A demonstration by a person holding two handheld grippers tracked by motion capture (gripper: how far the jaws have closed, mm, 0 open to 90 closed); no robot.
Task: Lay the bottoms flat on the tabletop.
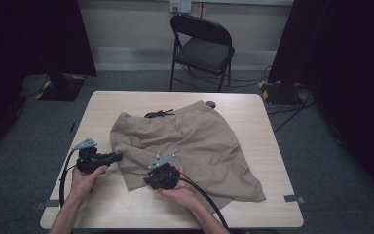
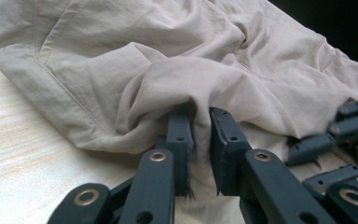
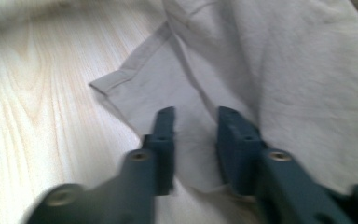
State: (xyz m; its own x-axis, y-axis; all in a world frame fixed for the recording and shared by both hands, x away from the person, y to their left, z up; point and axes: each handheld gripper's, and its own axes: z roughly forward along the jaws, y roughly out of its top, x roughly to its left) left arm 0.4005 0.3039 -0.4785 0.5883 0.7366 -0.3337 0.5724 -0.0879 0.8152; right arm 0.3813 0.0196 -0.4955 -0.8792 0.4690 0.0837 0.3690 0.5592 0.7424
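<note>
Looks like a folding job on the khaki shorts (image 1: 195,146), which lie crumpled in the middle of the wooden table (image 1: 272,195), with the black drawstring (image 1: 158,114) at their far edge. The left gripper (image 2: 200,116) is at the shorts' left edge, jaws narrow and pinching a raised ridge of fabric between them. The right gripper (image 3: 193,121) sits over the shorts' near corner hem, jaws parted a bit with cloth lying between them, not clamped as far as I can tell. My take: close the right on that hem before lifting, then pull both away from the shorts' middle evenly so the wrinkles smooth out instead of bunching.
</note>
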